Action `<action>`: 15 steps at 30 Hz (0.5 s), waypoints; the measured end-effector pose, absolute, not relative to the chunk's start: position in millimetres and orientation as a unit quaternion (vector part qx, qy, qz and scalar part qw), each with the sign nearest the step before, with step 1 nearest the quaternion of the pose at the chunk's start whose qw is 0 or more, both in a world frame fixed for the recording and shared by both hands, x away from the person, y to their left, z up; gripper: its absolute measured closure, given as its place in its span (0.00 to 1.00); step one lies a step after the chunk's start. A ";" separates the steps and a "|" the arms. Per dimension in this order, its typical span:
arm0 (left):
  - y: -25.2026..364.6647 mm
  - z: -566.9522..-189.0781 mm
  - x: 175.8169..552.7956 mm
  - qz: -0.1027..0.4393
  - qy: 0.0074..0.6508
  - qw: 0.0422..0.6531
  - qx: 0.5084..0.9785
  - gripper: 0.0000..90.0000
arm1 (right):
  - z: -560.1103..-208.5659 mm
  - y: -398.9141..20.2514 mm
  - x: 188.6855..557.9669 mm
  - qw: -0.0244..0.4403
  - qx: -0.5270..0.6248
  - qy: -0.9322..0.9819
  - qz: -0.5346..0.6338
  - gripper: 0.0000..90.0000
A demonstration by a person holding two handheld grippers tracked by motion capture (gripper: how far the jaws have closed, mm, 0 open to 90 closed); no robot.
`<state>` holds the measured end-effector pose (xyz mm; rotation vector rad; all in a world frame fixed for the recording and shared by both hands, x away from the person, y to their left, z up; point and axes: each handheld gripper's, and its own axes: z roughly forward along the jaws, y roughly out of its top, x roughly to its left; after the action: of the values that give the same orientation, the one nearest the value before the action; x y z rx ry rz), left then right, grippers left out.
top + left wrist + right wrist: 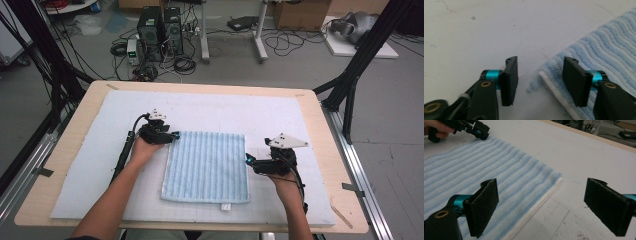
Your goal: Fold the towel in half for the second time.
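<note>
On the desk (pixel 70 165): a striped towel with a gripper at each top corner

Biggest thing first, the desk has a white mat (pixel 100 150) over it, and the light blue striped towel (pixel 207 165) lies flat on that, roughly in the middle, with a little white tag at its near edge. Left gripper (pixel 172 136) sits right at the towel's far left corner; in its own view the jaws are about half open with the white-hemmed corner (pixel 549 75) lying between them, one pad (pixel 576 80) over the cloth and the other over bare mat, neither pressing it as far as I can see. Right gripper (pixel 248 161) is just beside the towel's right edge, jaws wide open and holding nothing, one pad (pixel 485 205) over the stripes, the other (pixel 607 205) over the mat
</note>
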<state>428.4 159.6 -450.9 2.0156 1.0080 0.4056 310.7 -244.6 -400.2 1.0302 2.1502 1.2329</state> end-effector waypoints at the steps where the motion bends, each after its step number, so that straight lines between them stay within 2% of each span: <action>1: 158.6 -451.1 427.7 0.166 0.398 0.412 0.803 0.63 | -400.5 -244.0 311.8 0.226 0.375 0.780 0.447 0.13; 2: 157.9 -451.1 426.9 0.165 0.395 0.414 0.803 0.66 | -401.0 -243.5 312.9 0.225 0.377 0.781 0.444 0.13; 5: 154.7 -451.1 424.5 0.158 0.371 0.419 0.814 0.88 | -402.8 -242.3 316.9 0.227 0.383 0.782 0.437 0.13; 6: 153.9 -451.2 423.8 0.162 0.367 0.418 0.815 0.91 | -403.4 -241.8 318.0 0.225 0.386 0.782 0.435 0.13; 15: 153.3 -452.0 421.9 0.170 0.364 0.418 0.815 0.93 | -413.3 -230.5 344.4 0.220 0.418 0.779 0.411 0.13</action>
<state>421.9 153.3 -452.0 2.0441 0.9133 0.4264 344.4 -230.5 -413.3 1.1567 2.1555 1.1374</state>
